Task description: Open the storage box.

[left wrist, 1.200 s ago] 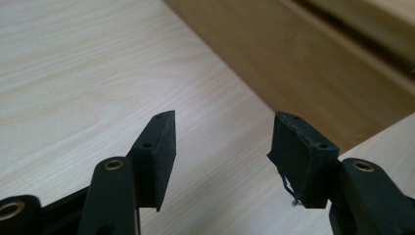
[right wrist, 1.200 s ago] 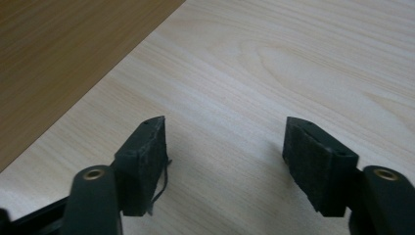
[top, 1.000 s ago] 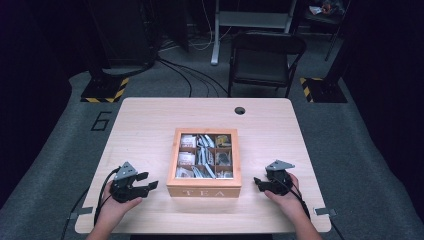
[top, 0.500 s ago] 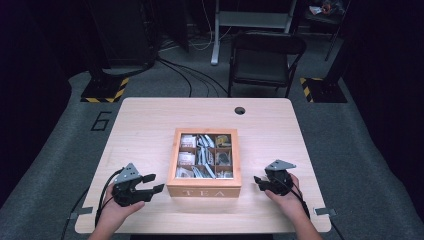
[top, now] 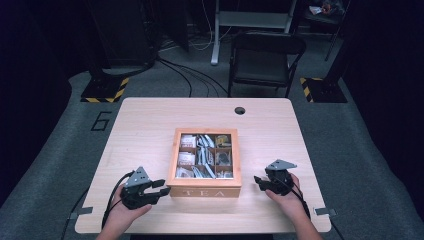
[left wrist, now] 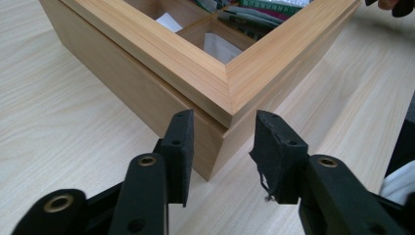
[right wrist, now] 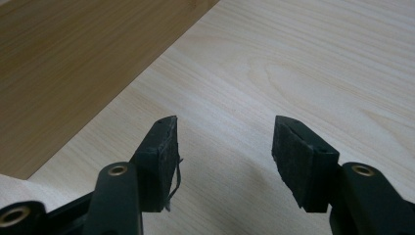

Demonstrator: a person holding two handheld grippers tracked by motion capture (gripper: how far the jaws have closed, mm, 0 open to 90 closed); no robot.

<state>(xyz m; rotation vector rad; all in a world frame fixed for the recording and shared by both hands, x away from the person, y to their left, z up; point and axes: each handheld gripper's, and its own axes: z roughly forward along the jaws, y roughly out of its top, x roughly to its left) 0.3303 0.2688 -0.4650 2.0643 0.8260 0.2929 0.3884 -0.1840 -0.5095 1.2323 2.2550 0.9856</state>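
Table (top: 150, 120): pale wood, chair (top: 262, 57) beyond.
Tea box (top: 205, 186): corner between your left gripper (left wrist: 222, 147), jaws just closing, not touching.
Right gripper (right wrist: 225, 156): gaping, empty.

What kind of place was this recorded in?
Probably a lab or recording workspace, not a home: a light wooden table on grey carpet, hazard-striped stand bases, loose floor cables and a folding chair.

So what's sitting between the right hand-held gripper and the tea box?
Nothing: in the high view only bare table lies between the right hand-held gripper and the tea box.
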